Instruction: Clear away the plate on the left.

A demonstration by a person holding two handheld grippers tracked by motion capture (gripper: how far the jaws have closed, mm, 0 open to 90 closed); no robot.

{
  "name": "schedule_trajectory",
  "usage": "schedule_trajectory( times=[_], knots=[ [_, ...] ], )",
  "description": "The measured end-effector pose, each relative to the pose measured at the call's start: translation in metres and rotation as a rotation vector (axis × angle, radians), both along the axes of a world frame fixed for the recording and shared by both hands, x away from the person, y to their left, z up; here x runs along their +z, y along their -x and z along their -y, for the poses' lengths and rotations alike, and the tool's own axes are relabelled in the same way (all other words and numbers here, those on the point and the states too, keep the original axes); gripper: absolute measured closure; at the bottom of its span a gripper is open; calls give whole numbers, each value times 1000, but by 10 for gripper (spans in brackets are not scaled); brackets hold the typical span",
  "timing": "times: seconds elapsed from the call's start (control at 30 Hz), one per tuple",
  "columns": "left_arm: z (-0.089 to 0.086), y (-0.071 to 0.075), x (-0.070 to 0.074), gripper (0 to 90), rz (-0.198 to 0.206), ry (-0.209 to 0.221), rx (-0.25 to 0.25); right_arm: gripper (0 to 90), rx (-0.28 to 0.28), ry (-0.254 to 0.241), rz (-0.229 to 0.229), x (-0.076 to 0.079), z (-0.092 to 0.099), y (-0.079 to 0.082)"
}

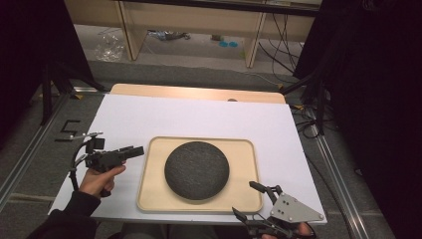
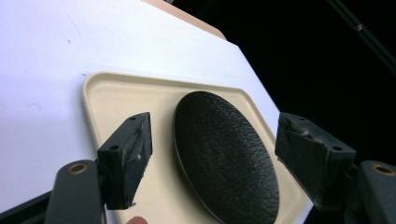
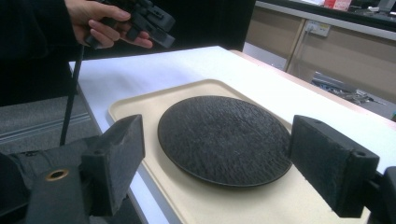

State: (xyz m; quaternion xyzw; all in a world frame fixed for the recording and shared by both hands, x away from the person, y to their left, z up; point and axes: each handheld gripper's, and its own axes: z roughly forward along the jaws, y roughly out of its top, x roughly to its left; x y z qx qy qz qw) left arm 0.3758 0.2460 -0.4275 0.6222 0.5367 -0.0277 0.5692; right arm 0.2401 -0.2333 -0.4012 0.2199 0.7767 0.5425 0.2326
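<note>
High view first: we see a dark round plate (image 1: 197, 170) lying flat in the middle of a pale beige tray (image 1: 149, 199), and the tray sits on the white tabletop (image 1: 199, 117) towards the near edge. Our left gripper (image 1: 138, 151) is held in the left hand (image 1: 99, 179) just beside the tray's left rim, its jaws pointing level towards the tray without touching it. Our right gripper (image 1: 253, 199) hangs at the tray's near right corner, grey three-cornered plate on top, its jaws spread wide with one tip over the tray's rim and the other off the near edge of the tabletop. From the left gripper view the jaws stand well apart with nothing between them — the plate (image 2: 224, 158) and the tray (image 2: 121, 93) lie farther off, framed by the two black pads. From the right gripper view it is the same story: jaws wide apart and gripping nothing, the plate (image 3: 224, 140) resting on the tray (image 3: 140, 105) ahead of them, and beyond it the left hand (image 3: 100, 21) holding the left gripper (image 3: 161, 28) above the far corner of the tabletop (image 3: 154, 70) — clear of both tray and plate
</note>
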Motion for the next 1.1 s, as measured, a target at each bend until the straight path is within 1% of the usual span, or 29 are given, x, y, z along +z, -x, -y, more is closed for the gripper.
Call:
schedule_trajectory(
  times=[0.03,0.13,0.2,0.23,0.27,0.3,0.37,0.4,0.43,0.5,0.6,0.7,0.8,0.9,0.97,1.0,1.03,1.1],
  knots=[
    [0,2,1,271,13,-1,8,198,1,0,-2,0,0,0],
    [-2,7,4,269,41,-23,12,198,2,-1,-1,0,1,0],
    [-3,11,5,268,68,-50,0,198,3,-5,-2,0,0,-1],
    [-3,13,6,268,72,-48,6,198,0,-3,-4,0,1,0],
    [-4,14,6,267,81,-52,1,198,1,-3,-4,0,1,0],
    [-4,16,7,267,90,-50,5,198,0,-4,-3,0,1,0],
    [-5,20,8,266,114,-60,9,197,0,-1,-1,0,1,-1],
    [-5,22,9,266,124,-56,13,197,-2,-4,-4,0,1,0],
    [-6,25,10,265,148,-61,-1,198,-2,-8,-3,0,1,0],
    [-6,29,12,251,177,-64,-18,197,-7,-25,-4,0,1,-1],
    [-6,37,16,243,225,-77,-39,196,-7,-24,-12,0,2,-1],
    [-4,46,19,240,269,-113,-53,195,-11,-31,-12,0,2,-1],
    [-1,54,20,239,296,-147,-69,194,-12,-34,-10,0,2,-1],
    [2,61,20,237,321,-162,-93,193,-7,-29,-16,0,2,-1],
    [4,65,20,237,329,-178,-100,193,-13,-35,-9,0,2,-1],
    [6,67,20,237,334,-181,-106,193,-12,-34,-11,0,2,-1],
    [6,69,20,237,340,-183,-110,193,-8,-24,-17,0,2,-1],
    [7,73,21,237,352,-183,-112,193,-14,-33,-10,0,2,-1]
  ],
)
